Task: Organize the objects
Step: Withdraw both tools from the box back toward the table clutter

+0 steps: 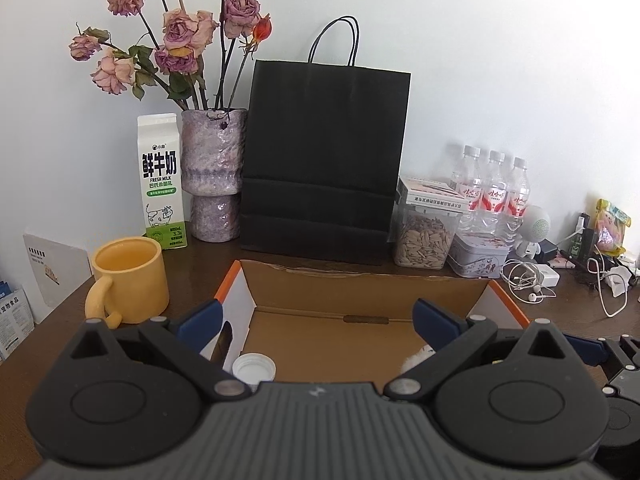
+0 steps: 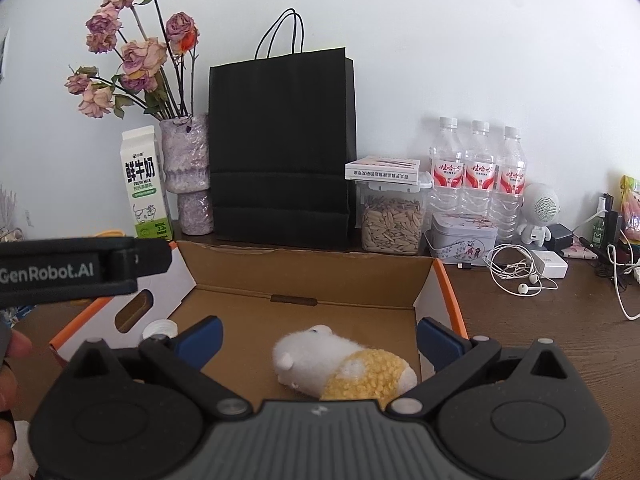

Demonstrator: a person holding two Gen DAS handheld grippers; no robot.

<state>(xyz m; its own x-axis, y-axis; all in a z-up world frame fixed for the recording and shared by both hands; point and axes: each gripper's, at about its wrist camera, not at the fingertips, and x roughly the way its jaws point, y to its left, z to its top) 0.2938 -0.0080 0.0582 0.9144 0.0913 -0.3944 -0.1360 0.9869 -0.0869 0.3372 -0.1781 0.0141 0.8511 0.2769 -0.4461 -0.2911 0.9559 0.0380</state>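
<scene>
An open cardboard box (image 1: 360,280) (image 2: 304,268) with orange edges lies on the dark wooden table. Inside it rest a white-and-yellow plush toy (image 2: 340,364) (image 1: 416,358) at the right and a small white bottle cap (image 1: 254,368) (image 2: 160,328) at the left. My left gripper (image 1: 320,320) hangs open over the box with nothing between its blue-tipped fingers. My right gripper (image 2: 320,338) is open too, its fingers standing either side of the plush without touching it. The left gripper's black body (image 2: 80,270) shows at the left of the right wrist view.
Behind the box stand a black paper bag (image 1: 324,160), a vase of dried roses (image 1: 212,176), a milk carton (image 1: 162,184) and a yellow mug (image 1: 130,278). A seed jar (image 1: 424,240), a tin (image 1: 478,254), three water bottles (image 1: 492,192), earphones (image 1: 528,280) and chargers crowd the right.
</scene>
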